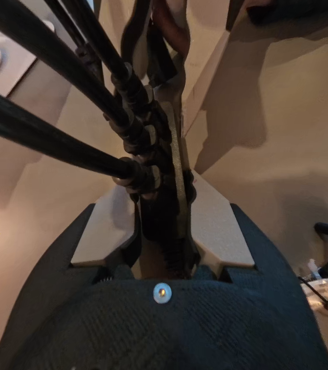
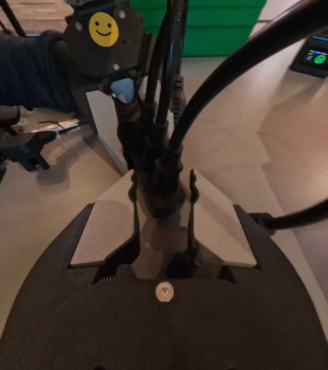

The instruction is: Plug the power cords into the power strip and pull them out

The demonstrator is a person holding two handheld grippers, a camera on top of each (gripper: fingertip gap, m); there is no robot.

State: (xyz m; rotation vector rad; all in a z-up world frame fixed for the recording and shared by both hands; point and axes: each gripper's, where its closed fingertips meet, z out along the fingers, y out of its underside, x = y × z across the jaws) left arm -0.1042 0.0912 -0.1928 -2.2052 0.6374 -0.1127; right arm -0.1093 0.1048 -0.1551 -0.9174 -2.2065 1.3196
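black power strip [image 1: 176, 152] on edge, black cords [image 1: 63, 140] plugged in — left tongs [image 1: 162, 181] clamp it, right tongs [image 2: 162, 180] apart around its end.

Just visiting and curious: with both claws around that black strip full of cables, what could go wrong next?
1. The right gripper straddles the nearest plug with gaps at both pads; closing off-centre might pinch the power strip too.
2. Only the left gripper steadies the strip; a hard pull may drag it.
3. The crowded cords could snag.

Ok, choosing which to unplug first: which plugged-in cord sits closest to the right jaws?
The cord arching to the upper right; its plug stands between the right gripper's open jaws, while the others rise straight behind it.
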